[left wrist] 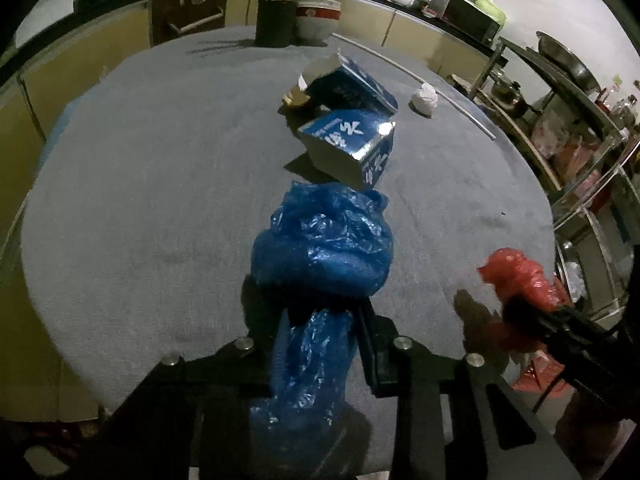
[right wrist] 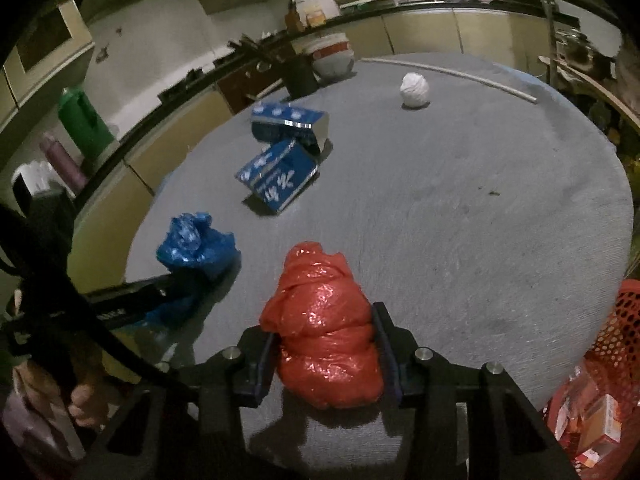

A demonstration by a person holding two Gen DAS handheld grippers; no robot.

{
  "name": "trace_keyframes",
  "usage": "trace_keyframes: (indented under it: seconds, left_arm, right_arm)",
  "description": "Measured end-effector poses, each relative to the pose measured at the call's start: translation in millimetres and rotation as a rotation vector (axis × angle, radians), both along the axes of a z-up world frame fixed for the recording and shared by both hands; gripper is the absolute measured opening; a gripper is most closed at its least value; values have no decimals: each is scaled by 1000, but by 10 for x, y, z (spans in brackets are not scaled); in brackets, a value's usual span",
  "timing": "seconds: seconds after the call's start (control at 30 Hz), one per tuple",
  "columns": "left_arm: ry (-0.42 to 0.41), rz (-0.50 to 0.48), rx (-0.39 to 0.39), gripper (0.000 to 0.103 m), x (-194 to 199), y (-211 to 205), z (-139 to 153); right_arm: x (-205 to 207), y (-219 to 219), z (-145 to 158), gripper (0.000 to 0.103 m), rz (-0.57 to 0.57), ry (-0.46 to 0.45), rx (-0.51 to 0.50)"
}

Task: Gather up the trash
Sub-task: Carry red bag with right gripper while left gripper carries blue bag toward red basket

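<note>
Item count on the grey round tabletop [right wrist: 480, 208]: two plastic bags, two blue cartons, one white wad, one small brown scrap, one thin white rod.

Blue plastic bag [left wrist: 324, 248]: one. It is crumpled, glossy and translucent, bunched into a rounded lump that rests on the tabletop near its front edge. The neck of the bag trails back between the fingers of the left hand-held gripper [left wrist: 320, 320], which are pressed onto it from both sides.

Red plastic bag [right wrist: 324, 340]: one. It is crinkled and shiny, gathered into an upright lump near the front edge of the tabletop, to the right of the blue bag and apart from it. The right hand-held gripper [right wrist: 326, 344] pinches it, one finger against each side.

Blue cartons [left wrist: 348, 148]: two, printed with white characters and edged in silver. They lie touching near the centre of the tabletop. The nearer one is tilted on an edge; the farther one is opened, its pale inner flap showing.

White wad [right wrist: 415, 90]: one, ball-shaped, far right of the cartons and well apart from them.

Brown scrap [left wrist: 296, 98]: one, just beside the far carton.

White rod [right wrist: 452, 74]: one, lying along the far right rim.

A dark cylindrical container [left wrist: 276, 24] and a white-and-red vessel [left wrist: 318, 16] stand at the far edge.
</note>
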State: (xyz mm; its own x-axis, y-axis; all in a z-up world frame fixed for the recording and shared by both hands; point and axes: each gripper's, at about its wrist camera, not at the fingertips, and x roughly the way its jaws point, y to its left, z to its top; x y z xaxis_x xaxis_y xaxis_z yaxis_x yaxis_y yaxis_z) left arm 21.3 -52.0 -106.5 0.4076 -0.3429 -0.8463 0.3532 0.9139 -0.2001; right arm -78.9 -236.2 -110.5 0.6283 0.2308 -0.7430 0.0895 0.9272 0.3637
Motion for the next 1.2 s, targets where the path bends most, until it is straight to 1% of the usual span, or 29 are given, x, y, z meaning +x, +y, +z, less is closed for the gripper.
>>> trace_keyframes:
  seconds: [0.1,0.4,0.6,0.83,1.2]
  left_arm:
    - [-22,8,15,32,-18,-19,93]
    - [-176,-23,92,32,-251,-206,538]
    - [-249,-47,140,32,-388,-317,687]
    - [-283,-81,179,32,-515,-499,741]
    - [-295,-129,227,32,-694,-734,715]
  right_arm:
    - [-31,-40,73,46,-16,-24,14]
    - [-127,-121,340,46,-41,-108,32]
    - [-228,-189,431,46,-60,-134,38]
    - [-354,-308,477,46,-85,-151,53]
    - [-568,-482,448,46,-120,-149,87]
